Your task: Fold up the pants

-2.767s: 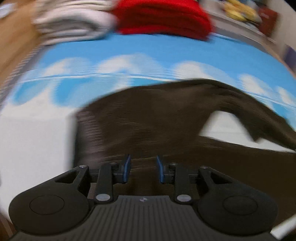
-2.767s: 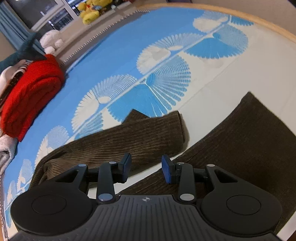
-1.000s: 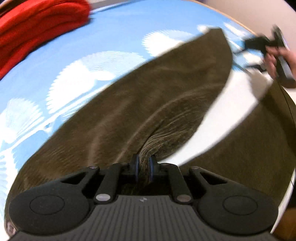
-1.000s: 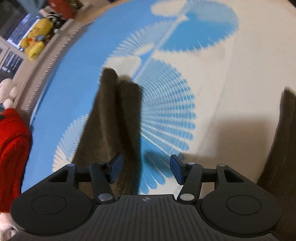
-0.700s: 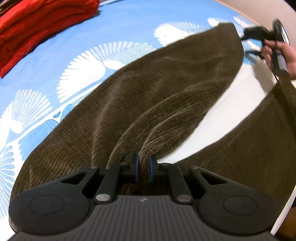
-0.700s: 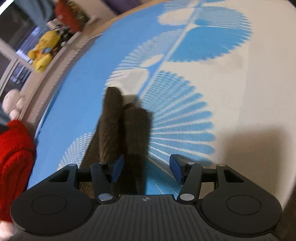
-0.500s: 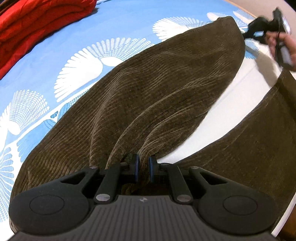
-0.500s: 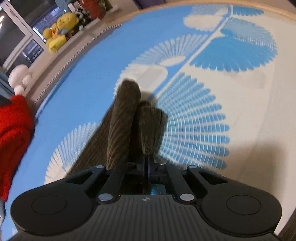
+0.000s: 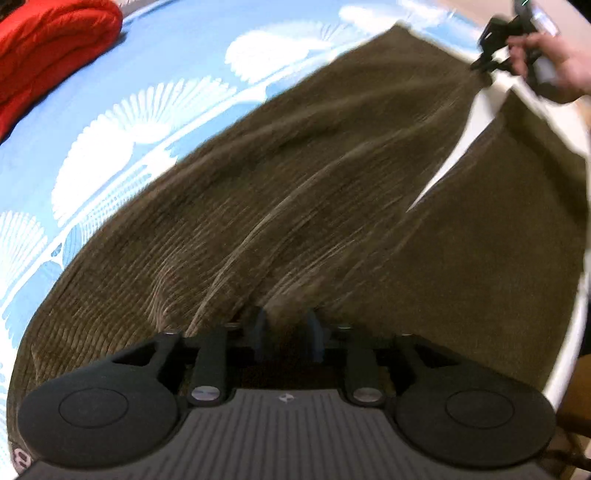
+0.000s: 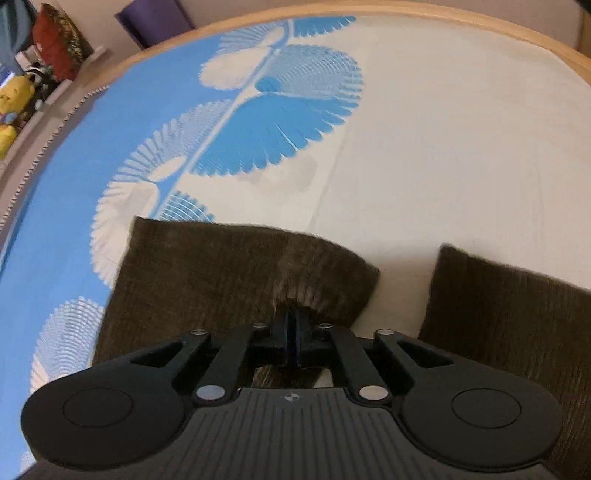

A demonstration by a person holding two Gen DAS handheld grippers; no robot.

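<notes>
Dark brown corduroy pants (image 9: 295,177) lie spread on a blue and white bedspread (image 9: 177,62). My left gripper (image 9: 286,334) sits low at the near end of the pants, jaws apart, with brown cloth between the blue pads. My right gripper (image 10: 293,332) is shut on the hem of one pant leg (image 10: 221,266), which lies flat and wide; the other leg's hem (image 10: 498,302) lies beside it to the right. The right gripper (image 9: 495,55) also shows in the left wrist view at the far end of that leg.
A folded red blanket (image 9: 48,48) lies at the far left of the bed. The wooden bed frame (image 10: 443,14) curves round the far edge. Yellow plush toys (image 10: 14,99) and a red cushion (image 10: 59,40) sit on a ledge beyond the bed.
My left gripper, shut on a pinch of cloth before, now has its jaws apart. My right gripper stays shut on the hem; the leg it holds has swung close beside the other leg and spread flat.
</notes>
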